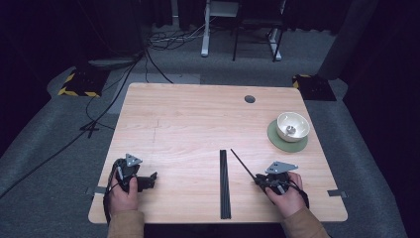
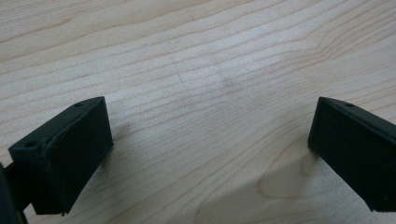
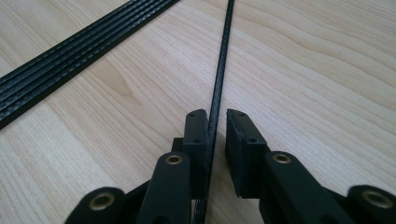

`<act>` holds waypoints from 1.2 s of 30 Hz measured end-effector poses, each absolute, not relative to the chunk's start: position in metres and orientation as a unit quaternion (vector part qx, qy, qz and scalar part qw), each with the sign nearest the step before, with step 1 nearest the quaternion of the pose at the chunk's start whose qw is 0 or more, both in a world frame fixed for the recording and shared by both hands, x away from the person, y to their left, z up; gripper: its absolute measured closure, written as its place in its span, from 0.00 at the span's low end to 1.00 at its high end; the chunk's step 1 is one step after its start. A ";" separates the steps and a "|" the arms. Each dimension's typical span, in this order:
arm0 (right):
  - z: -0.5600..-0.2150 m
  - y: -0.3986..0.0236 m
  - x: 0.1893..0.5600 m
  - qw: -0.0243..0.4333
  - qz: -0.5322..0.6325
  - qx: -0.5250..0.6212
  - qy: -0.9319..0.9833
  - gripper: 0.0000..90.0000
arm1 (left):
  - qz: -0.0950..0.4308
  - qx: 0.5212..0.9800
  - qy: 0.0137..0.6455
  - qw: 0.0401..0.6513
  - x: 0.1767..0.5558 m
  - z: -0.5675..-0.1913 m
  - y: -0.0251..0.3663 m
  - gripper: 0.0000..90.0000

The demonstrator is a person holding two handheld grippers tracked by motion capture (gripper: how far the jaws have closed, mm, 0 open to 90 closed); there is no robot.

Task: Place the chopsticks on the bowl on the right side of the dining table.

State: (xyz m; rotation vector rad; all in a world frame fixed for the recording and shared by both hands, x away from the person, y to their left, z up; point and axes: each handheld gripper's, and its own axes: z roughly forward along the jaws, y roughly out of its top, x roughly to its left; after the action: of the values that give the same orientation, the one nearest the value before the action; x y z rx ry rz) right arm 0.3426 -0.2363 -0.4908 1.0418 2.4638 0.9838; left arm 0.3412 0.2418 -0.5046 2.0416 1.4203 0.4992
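Observation:
A thin black rod slants across the light wooden table, apart from a flat bundle of several like rods lying straight toward the front edge. My right gripper holds the rod's near end. In the right gripper view the rod runs between the nearly closed jaws of the right gripper, pressed to the left jaw, with a sliver of gap at the right one; the bundle lies to the left. My left gripper rests at the front left, and the left gripper stands wide open over bare wood.
A white bowl with a small pale object inside sits on a green round mat at the table's right side. A dark round cable hole marks the far edge. Cables and desk legs lie on the floor beyond.

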 end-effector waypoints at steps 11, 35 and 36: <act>-0.490 -0.244 0.350 0.150 0.337 0.398 0.840 0.96 | 0.188 0.768 0.534 0.298 0.341 -0.505 0.242 0.00; -0.440 -0.278 0.349 0.147 0.383 0.363 0.836 0.96 | 0.185 0.772 0.530 0.298 0.343 -0.505 0.241 0.00; -0.437 -0.280 0.349 0.148 0.383 0.359 0.838 0.96 | 0.185 0.772 0.530 0.298 0.343 -0.505 0.241 0.00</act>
State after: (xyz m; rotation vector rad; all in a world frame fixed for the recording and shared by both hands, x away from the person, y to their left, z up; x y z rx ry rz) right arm 0.3493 -0.2798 -0.4368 1.0333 2.4095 1.1023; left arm 0.3427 0.2413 -0.5047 2.0511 1.4087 0.4914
